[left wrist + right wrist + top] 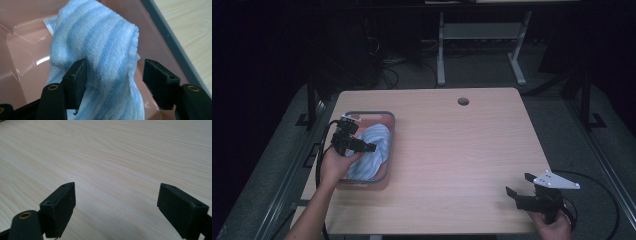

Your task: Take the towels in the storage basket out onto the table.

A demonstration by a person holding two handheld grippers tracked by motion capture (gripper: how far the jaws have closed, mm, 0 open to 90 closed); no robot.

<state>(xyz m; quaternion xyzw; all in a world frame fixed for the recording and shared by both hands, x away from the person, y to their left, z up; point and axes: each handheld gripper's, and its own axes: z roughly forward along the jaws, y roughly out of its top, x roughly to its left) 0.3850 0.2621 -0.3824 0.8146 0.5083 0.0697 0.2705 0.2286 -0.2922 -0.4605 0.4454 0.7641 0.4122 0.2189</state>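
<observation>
A blue and white striped towel (373, 150) lies bunched in a pink bin with a grey rim (367, 114) at the table's left side. My left gripper (366, 146) hangs over the bin, held by a hand. In the left gripper view the left gripper (115, 82) is open, and a raised fold of the towel (100, 45) stands between the jaws, brushing the left one. My right gripper (519, 184) is open near the front right corner of the table. In the right gripper view, the right gripper (116, 210) holds nothing over bare wood.
The light wooden table (452, 150) has a round cable hole (463, 101) near its far edge. Cables trail from both grippers off the table's sides. A white desk frame (482, 35) stands on the dark floor behind the table.
</observation>
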